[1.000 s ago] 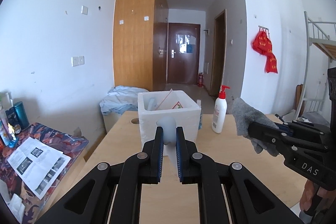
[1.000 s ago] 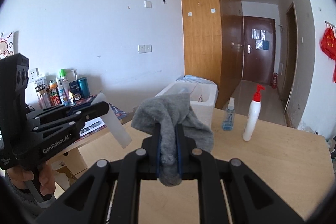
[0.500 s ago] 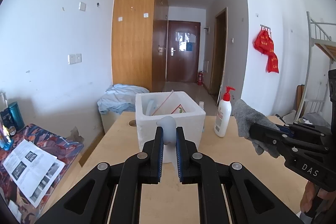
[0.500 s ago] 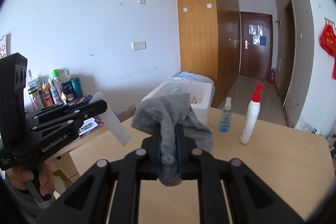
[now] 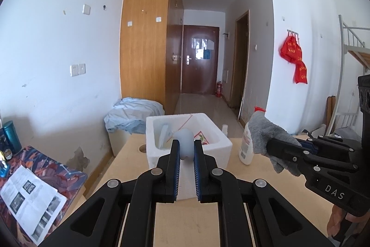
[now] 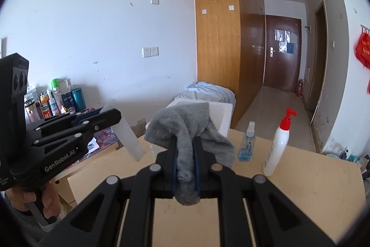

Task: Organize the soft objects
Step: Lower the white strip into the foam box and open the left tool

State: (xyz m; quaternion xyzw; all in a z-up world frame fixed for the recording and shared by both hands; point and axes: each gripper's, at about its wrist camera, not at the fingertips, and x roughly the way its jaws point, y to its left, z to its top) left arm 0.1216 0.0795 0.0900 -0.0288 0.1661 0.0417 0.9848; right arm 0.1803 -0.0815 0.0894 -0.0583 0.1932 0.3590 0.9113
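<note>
In my right gripper point(image 6: 185, 162) I have a gray sock point(image 6: 189, 133) clamped between the pads: it is fuzzy, crumpled, bunched over the top of the fingers and drooping to either side, with a rounded end hanging out below the jaws, held in the air above the light wooden table point(image 6: 312, 179). My left gripper point(image 5: 186, 155) is clenched on a pale, whitish-blue soft strip point(image 5: 184, 146), smooth and faintly translucent; its rounded end pokes up past the fingertips and the rest hangs down flat beneath them, seen from the right wrist view as a long slanting band. Just beyond it on the table stands one white foam box point(image 5: 222, 146), open on top, with a pale item and a red-marked sheet inside; what they are I cannot tell. I count two grippers, two soft items in hand, one foam box, one white pump bottle with a red head point(image 6: 278, 147) and one small clear spray bottle of blue liquid point(image 6: 247, 146), both upright on the table beside the box. A heap of light blue cloth point(image 5: 134, 116) lies behind the box, apart from the table. The left gripper's body reads "GenRobot.AI" in the right wrist view; the right gripper's reads "DAS" in the left wrist view. The pump bottle's label is too small to read. Red bags with gold writing point(image 5: 294, 59) hang on the right-hand wall, illegible.
</note>
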